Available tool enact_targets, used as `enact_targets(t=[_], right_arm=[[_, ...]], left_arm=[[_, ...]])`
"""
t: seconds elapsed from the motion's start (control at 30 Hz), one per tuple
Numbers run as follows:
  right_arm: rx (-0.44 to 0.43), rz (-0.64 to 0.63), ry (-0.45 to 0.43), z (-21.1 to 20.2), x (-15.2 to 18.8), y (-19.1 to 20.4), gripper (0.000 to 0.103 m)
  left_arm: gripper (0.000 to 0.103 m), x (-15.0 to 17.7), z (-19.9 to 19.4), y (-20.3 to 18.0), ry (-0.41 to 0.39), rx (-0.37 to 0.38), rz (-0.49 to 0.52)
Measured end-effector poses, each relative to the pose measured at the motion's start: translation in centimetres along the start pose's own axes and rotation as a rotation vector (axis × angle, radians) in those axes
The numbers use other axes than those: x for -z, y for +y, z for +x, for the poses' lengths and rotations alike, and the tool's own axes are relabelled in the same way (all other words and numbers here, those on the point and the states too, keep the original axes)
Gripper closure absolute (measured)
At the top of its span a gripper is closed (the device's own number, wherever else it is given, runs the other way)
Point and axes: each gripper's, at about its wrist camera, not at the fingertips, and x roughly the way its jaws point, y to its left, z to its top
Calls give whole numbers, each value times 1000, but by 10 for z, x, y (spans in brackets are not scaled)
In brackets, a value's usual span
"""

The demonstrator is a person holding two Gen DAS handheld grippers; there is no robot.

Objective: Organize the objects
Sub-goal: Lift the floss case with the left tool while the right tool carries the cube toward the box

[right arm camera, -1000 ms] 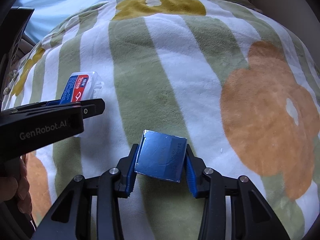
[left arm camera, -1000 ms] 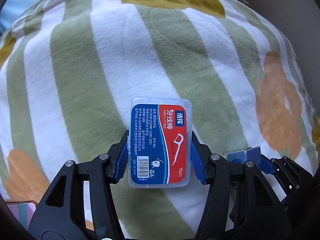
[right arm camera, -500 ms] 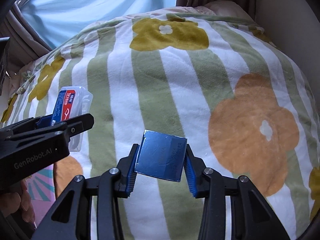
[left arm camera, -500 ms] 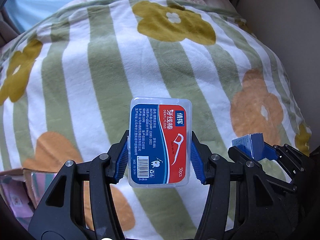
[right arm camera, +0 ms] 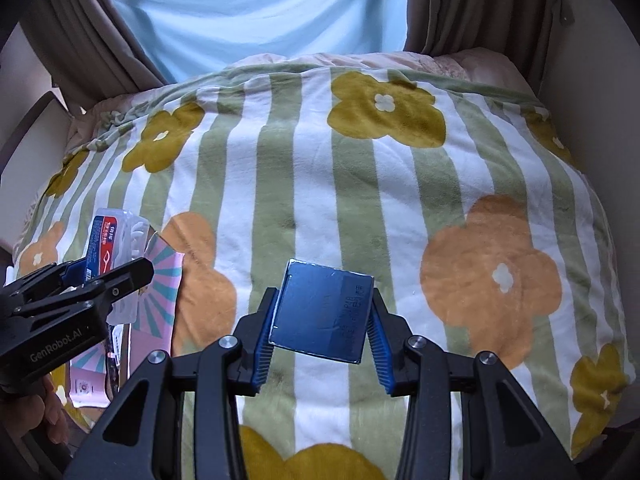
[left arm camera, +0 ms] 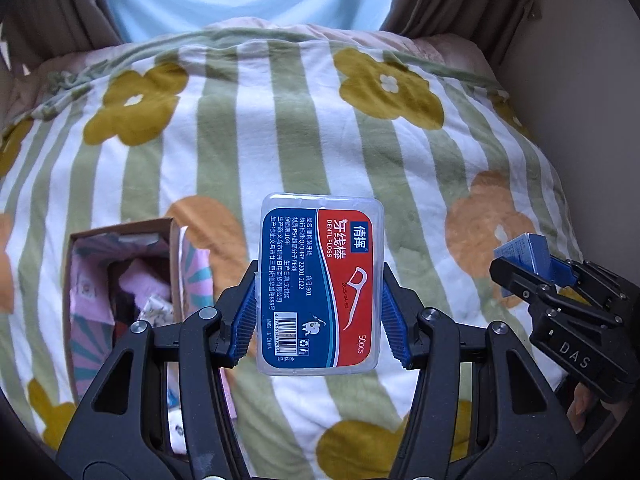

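Note:
My left gripper [left arm camera: 319, 312] is shut on a clear dental floss box [left arm camera: 320, 284] with a red and blue label, held in the air above the flowered blanket [left arm camera: 280, 140]. My right gripper [right arm camera: 322, 320] is shut on a small dark blue box [right arm camera: 324, 312], also held above the blanket. The right gripper shows at the right of the left wrist view [left arm camera: 560, 288], its blue box [left arm camera: 524, 252] sticking out. The left gripper and floss box [right arm camera: 108, 240] show at the left of the right wrist view. An open cardboard box [left arm camera: 120, 272] with pink lining lies on the blanket, lower left.
The cardboard box holds several small packets [left arm camera: 152, 300]. Its striped pink flap [right arm camera: 160, 292] shows in the right wrist view. Brown curtains [right arm camera: 80, 40] and a pale blue sheet [right arm camera: 260, 12] hang at the far end. A beige wall [left arm camera: 580, 100] runs along the right.
Both grippers have risen and pulled back from the blanket with their boxes still held. The cardboard box, curtains and window sheet have come into view.

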Motion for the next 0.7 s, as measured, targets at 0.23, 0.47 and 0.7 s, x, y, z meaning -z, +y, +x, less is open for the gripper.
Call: enact_targets(t=[0.23, 0.47, 0.7], right_arm=[[-23, -19, 0, -36, 24, 4, 64], [-41, -26, 3, -44, 39, 2, 64], [-67, -74, -15, -49, 37, 14, 64]], left_arm=[[52, 46, -51, 9, -7, -44, -62], [52, 82, -66, 4, -2, -53, -94], [52, 86, -80, 8, -34, -70, -129]])
